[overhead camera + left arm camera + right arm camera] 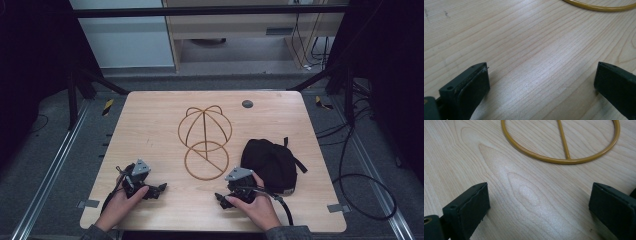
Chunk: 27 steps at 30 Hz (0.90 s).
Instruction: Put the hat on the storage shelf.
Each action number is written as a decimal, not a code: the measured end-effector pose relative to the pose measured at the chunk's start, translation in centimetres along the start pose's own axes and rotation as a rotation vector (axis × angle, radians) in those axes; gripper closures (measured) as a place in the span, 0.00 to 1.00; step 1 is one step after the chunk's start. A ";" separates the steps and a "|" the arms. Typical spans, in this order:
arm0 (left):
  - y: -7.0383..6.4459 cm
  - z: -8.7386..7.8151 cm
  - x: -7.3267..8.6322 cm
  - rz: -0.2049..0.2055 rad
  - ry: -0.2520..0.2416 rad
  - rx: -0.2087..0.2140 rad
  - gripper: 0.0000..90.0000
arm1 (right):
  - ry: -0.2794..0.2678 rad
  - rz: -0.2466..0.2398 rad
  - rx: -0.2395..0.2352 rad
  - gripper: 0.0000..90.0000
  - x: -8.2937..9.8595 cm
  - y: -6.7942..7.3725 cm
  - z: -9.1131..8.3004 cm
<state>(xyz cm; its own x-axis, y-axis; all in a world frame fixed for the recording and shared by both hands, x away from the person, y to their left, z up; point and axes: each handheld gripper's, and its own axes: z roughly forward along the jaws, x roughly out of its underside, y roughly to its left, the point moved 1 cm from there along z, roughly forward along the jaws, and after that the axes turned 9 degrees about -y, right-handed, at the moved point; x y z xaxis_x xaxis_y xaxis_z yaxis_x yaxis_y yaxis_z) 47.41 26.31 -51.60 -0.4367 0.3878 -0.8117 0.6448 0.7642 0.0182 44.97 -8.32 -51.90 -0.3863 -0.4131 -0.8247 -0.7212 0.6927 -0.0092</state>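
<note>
A gold wire stand (205, 142), a ring base with a domed wire frame on a stem, stands at the middle of the wooden table (150, 120). Its ring base (560, 158) lies ahead of my right gripper's jaws, and an arc of it (599, 7) crosses the top of the left gripper view. A black cap (270, 165) lies right of the stand. My left gripper (159, 190) rests open near the front left, held by a hand. My right gripper (220, 199) rests open beside the cap. Nothing is between either pair of jaws.
A small dark round disc (247, 104) sits near the table's far edge. Cables (360, 190) trail on the floor to the right. Bare wood lies between the two grippers and along the left side of the table.
</note>
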 end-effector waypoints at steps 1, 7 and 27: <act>0.0 0.0 0.0 0.001 0.000 0.000 0.00 | 0.001 0.000 0.000 0.04 0.0 0.0 0.0; 0.0 0.0 0.0 0.003 0.002 0.000 0.00 | 0.007 0.003 0.009 0.04 0.0 0.0 0.0; 0.0 0.0 0.0 0.001 0.002 0.001 0.00 | -0.097 0.029 0.194 0.09 -0.6 -0.2 -7.2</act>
<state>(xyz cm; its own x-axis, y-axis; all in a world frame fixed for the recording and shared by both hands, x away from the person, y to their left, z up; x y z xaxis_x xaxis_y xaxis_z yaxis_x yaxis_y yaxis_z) 47.43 26.30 -51.59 -0.4371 0.3896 -0.8107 0.6456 0.7634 0.0188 41.21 -12.46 -47.34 -0.3409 -0.3390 -0.8769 -0.5829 0.8080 -0.0857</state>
